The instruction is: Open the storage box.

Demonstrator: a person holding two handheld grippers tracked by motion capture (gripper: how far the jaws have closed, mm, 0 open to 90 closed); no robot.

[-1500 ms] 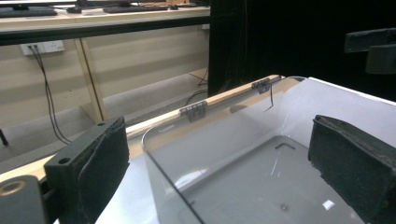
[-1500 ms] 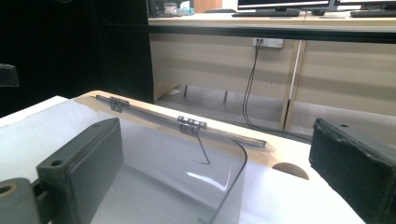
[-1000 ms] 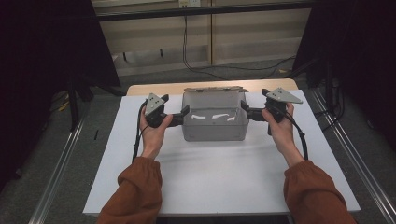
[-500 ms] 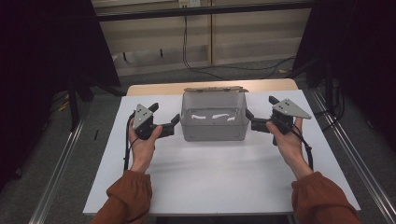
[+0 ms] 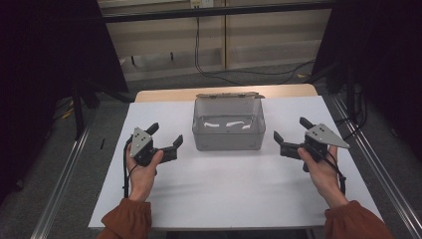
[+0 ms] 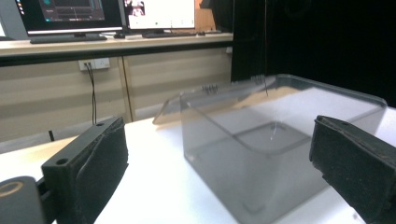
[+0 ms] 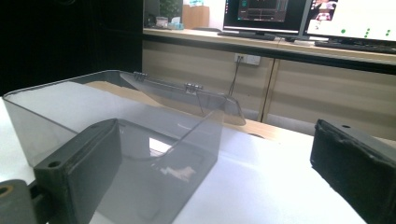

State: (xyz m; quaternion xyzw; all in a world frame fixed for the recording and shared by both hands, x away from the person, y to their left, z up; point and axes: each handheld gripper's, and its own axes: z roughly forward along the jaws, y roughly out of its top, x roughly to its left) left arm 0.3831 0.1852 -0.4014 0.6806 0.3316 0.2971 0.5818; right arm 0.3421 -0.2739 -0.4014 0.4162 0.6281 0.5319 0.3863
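We had the high camera above the near edge, looking toward 12 o'clock and down on the whole surface (image 5: pixel 224 194). Each tool camera sat low, just above the white top, looking along its own jaws. Both tool views shared the clear box (image 6: pixel 261 154) close up with the high view.

White table top (image 5: pixel 239 199), beige cabinets (image 5: pixel 259 40) behind, lit monitors (image 7: pixel 322 18), grey floor (image 5: pixel 64 164), black curtains (image 5: pixel 45 59)

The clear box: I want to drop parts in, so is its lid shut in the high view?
No, the clear box stands open, its hinged lid folded back behind the rear wall.
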